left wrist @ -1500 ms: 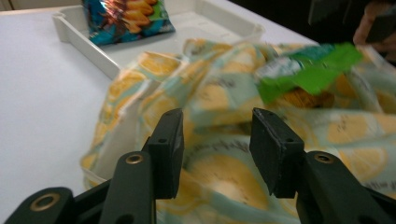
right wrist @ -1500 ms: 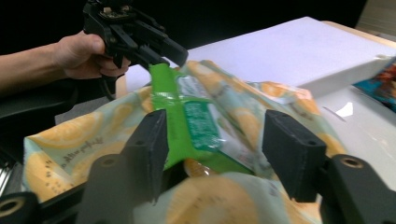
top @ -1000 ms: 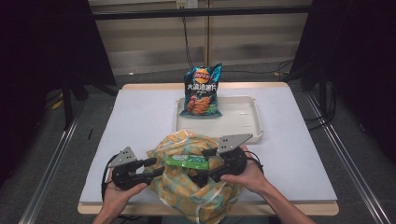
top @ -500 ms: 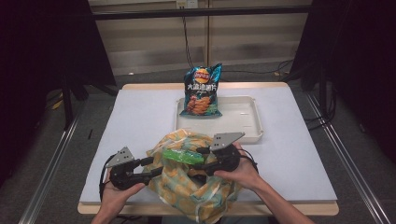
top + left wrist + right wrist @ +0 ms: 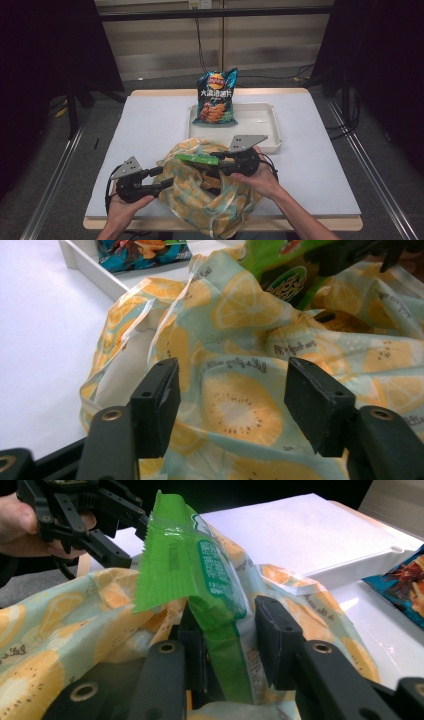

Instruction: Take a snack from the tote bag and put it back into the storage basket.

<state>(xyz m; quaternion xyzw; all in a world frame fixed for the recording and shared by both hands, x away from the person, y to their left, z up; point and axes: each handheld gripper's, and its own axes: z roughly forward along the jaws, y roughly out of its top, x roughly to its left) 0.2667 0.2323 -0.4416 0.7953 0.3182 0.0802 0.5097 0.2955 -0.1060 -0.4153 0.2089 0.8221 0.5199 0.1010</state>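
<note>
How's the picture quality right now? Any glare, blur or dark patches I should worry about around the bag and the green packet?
High view: table evenly lit, surroundings dark, fine detail soft. Left gripper view: patterned bag fairly sharp, the jaws nearest the lens a little soft, white table washed out. Right gripper view: green packet shows shiny highlights, tray bleached bright, near jaws slightly blurred.

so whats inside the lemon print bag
A green packet sticks out of the bag mouth, between the right gripper pads, whose jaws have just been closing. Something dark and orange shows beside it. The rest of the inside is covered by the fabric.
</note>
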